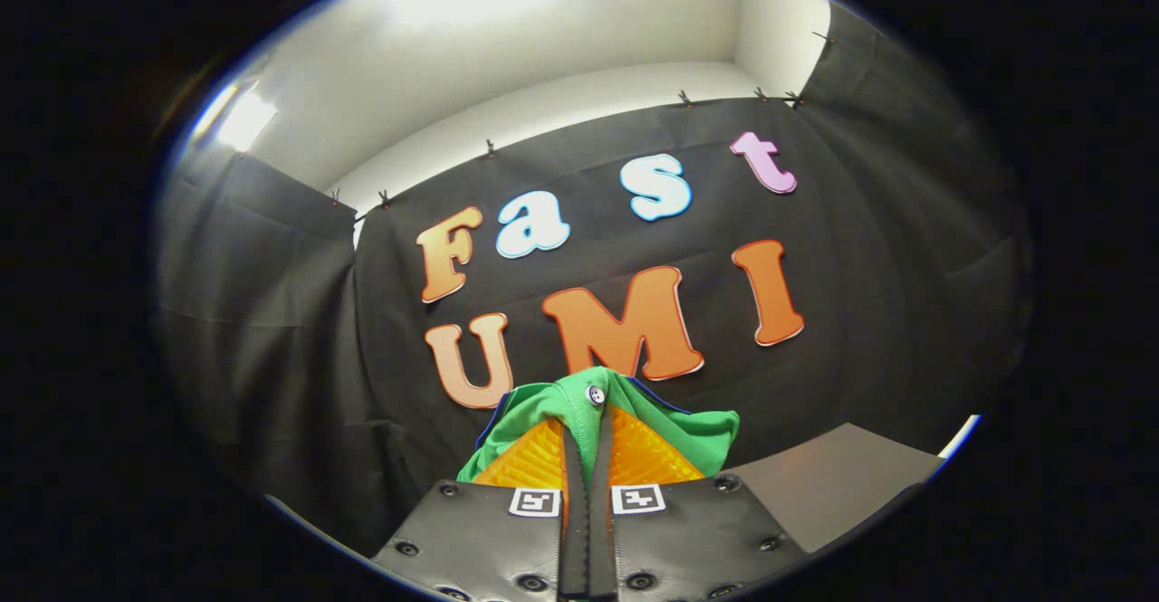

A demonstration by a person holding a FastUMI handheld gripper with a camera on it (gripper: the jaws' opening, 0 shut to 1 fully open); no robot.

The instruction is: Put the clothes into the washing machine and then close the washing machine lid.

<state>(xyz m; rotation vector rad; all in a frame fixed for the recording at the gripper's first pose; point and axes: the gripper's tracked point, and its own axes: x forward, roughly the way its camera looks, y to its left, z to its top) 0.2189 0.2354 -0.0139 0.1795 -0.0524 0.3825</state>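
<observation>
A green garment with a white button and dark blue trim is pinched between my two fingers and bunches up over and around their tips. My gripper is shut on it, raised and tilted upward toward the black cloth wall. A narrow strip of the green fabric runs down through the slit between the fingers. The rest of the garment hangs out of sight below the fingers.
A grey flat surface lies to the right, just beyond the fingers, with a bright edge at its far end. Black cloth walls stand ahead and to both sides, under a white ceiling.
</observation>
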